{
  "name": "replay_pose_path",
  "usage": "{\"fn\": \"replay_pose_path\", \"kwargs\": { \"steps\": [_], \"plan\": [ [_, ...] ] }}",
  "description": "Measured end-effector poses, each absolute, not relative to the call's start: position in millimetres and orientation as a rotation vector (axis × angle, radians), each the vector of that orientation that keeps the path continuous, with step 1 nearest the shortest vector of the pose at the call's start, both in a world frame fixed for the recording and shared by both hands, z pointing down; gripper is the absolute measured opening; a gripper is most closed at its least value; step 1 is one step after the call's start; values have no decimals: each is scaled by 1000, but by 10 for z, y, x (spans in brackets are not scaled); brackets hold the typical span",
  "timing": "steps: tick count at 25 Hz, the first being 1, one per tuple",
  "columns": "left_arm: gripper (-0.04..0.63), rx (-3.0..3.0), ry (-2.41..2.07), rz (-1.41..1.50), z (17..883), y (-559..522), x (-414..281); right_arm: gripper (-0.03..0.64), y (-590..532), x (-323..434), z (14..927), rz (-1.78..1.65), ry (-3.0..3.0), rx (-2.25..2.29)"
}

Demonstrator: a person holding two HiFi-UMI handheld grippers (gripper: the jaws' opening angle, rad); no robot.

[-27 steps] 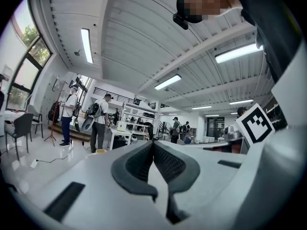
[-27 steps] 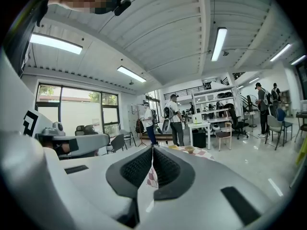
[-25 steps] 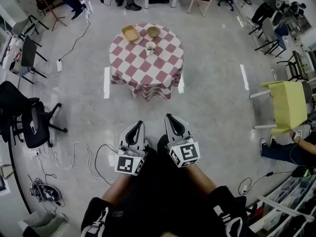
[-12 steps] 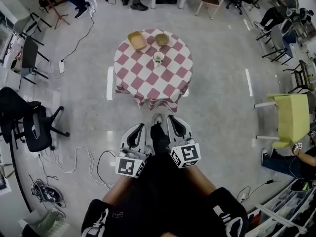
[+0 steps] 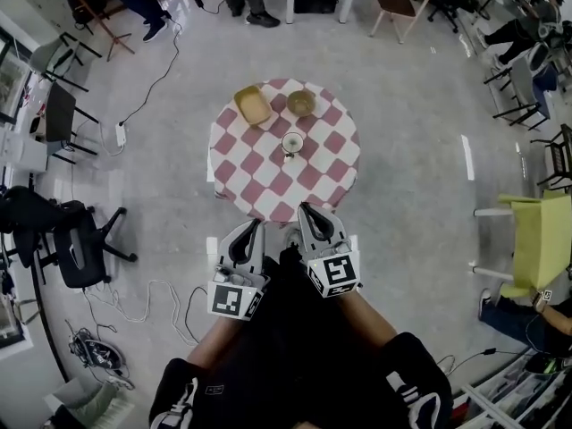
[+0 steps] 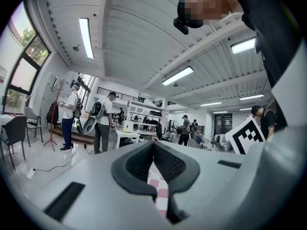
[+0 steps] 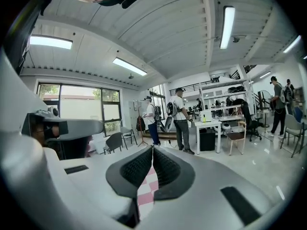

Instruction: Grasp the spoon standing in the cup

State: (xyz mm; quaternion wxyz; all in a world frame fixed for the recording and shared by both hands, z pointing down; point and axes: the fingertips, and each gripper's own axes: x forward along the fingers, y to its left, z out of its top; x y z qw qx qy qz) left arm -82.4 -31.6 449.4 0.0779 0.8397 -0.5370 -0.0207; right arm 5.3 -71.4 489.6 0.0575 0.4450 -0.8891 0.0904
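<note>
Both the left gripper [image 5: 253, 226] and the right gripper [image 5: 305, 211] keep closed, empty jaws near the bench [image 5: 259, 190], so this seems the approach step; next, one must open around the spoon [image 5: 290, 153] in the cup [image 5: 292, 141].

Person: black top [image 5: 295, 365], short black sleeves [image 5: 183, 393] with white print. Left gripper [image 5: 254, 226] and right gripper [image 5: 305, 209]: pale grey shells, black ribbed pads [image 6: 136, 164], each with a black-and-white square-marker cube [image 5: 234, 298].
</note>
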Motion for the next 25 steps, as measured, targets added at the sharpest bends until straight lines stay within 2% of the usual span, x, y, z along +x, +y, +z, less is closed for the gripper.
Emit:
{"fn": "replay_pose_path", "kwargs": {
  "steps": [8, 18, 25],
  "plan": [
    [9, 2510, -1576, -62, 4492, -891, -680, 29, -1357, 74, 5174, 309, -2631, 1320],
    [9, 2529, -1509, -51, 4608, -1764, -854, 32, -1978, -108, 5825, 253, -2410, 1179],
    [9, 2513, -1449, -10, 4806, -2427, -1055, 37, -2399, -240, 6724, 208, -2148, 961]
  ]
}}
